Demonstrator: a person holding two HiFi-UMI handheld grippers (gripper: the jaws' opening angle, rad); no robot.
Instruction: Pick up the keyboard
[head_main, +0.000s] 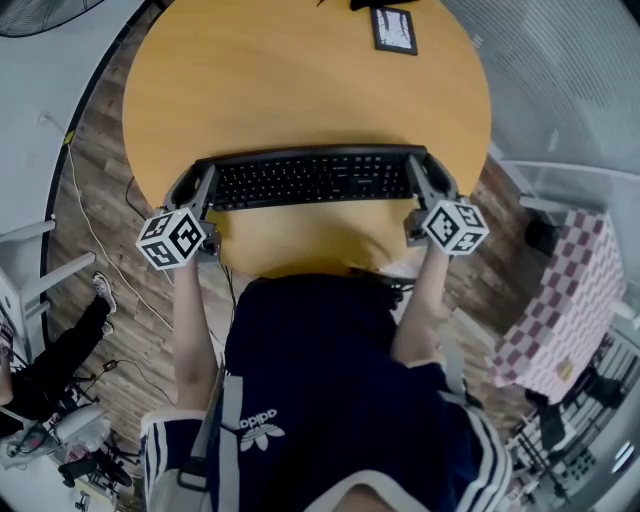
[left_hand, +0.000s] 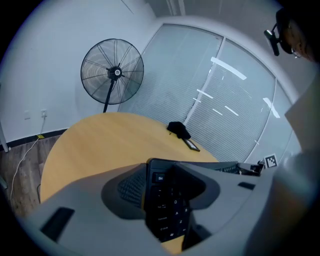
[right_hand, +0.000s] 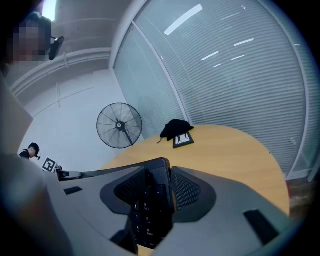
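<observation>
A black keyboard (head_main: 312, 179) stretches across the near half of the round wooden table (head_main: 300, 80). My left gripper (head_main: 198, 192) is shut on its left end, and the Esc-key corner of the keyboard (left_hand: 167, 202) sits clamped between the grey jaws. My right gripper (head_main: 420, 185) is shut on the right end, where the number-pad end of the keyboard (right_hand: 150, 207) stands edge-on between the jaws. Whether the keyboard touches the table or hangs just above it cannot be told.
A small framed picture (head_main: 394, 29) lies at the table's far edge beside a dark cloth (right_hand: 175, 129). A standing fan (left_hand: 112, 72) is by the wall. A checked cloth (head_main: 565, 300) covers something at the right. A cable (head_main: 90, 225) runs on the floor at the left.
</observation>
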